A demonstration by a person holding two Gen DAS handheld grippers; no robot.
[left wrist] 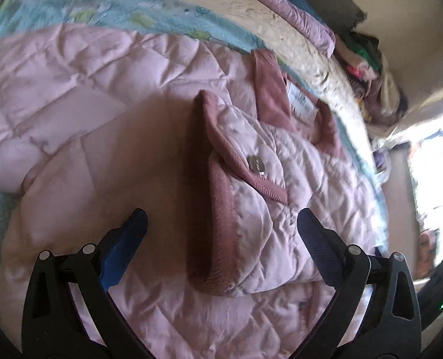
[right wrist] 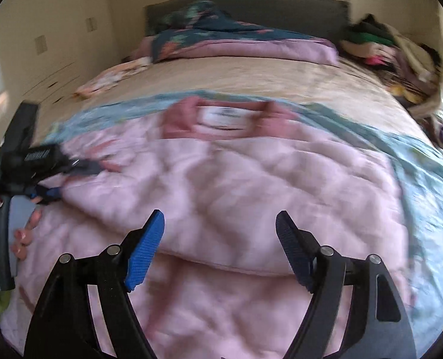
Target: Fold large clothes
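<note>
A large pink quilted jacket (left wrist: 81, 161) lies spread on the bed, its darker ribbed collar (left wrist: 270, 89) and white label (left wrist: 300, 101) toward the far side. A folded-over flap with ribbed edge and a metal snap (left wrist: 256, 164) lies on top. My left gripper (left wrist: 221, 224) hovers open just above this flap, nothing between its blue pads. In the right wrist view the jacket (right wrist: 236, 185) is blurred, its collar (right wrist: 221, 119) far off. My right gripper (right wrist: 220, 227) stands open over a fold of the jacket, gripping nothing. The left gripper (right wrist: 51, 194) shows at the left edge, held by a hand (right wrist: 24, 230).
The bed carries a beige cover (right wrist: 251, 74), a light blue sheet (right wrist: 424, 179) and a folded purple and dark floral quilt (right wrist: 236, 42) by the headboard. A heap of mixed clothes (right wrist: 386, 51) lies at the far right corner. Bright window light falls at the right (left wrist: 436, 179).
</note>
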